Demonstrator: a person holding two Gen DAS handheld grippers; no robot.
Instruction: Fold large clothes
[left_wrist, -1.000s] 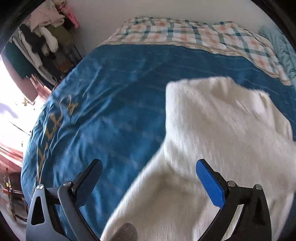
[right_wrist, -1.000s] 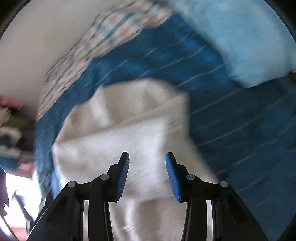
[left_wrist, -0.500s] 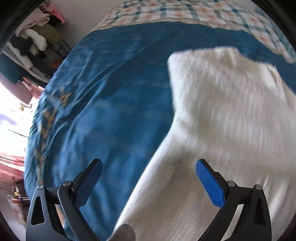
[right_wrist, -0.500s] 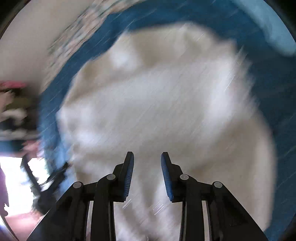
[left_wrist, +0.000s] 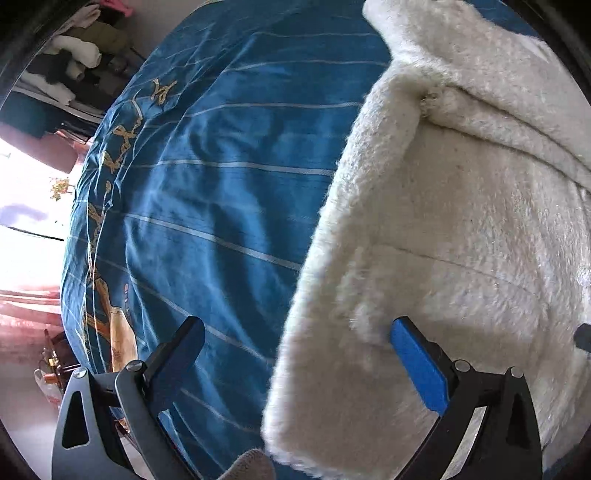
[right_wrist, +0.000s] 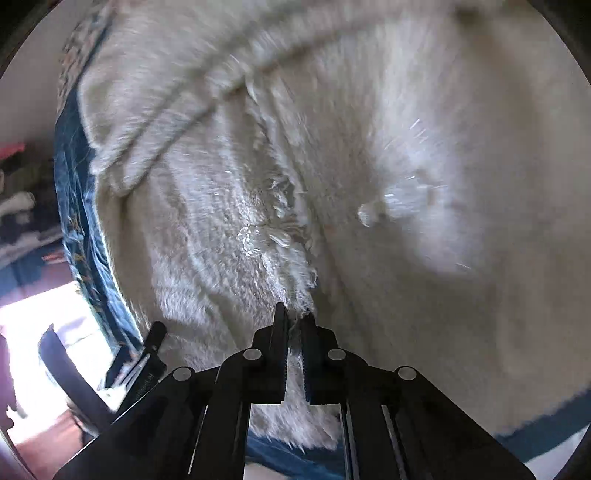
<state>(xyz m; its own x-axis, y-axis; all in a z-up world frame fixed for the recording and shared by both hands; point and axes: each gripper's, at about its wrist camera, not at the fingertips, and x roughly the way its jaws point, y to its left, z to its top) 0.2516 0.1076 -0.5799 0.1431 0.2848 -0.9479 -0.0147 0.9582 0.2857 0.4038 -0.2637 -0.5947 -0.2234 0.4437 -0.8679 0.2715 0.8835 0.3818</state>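
right wrist view: right gripper (right_wrist: 294, 320) pinches the white fleece coat's (right_wrist: 388, 155) front edge on the blue bedspread (left_wrist: 207, 206); left gripper (left_wrist: 295, 343) gapes wide, straddling the coat's side edge.

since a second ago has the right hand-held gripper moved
Yes. The right hand-held gripper has come down and in over the white fleece garment, which now hides most of the blue bedspread; its jaws have pinched a fleece edge.

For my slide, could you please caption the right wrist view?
Right gripper shut on a white fleece coat spread over the blue bedspread.
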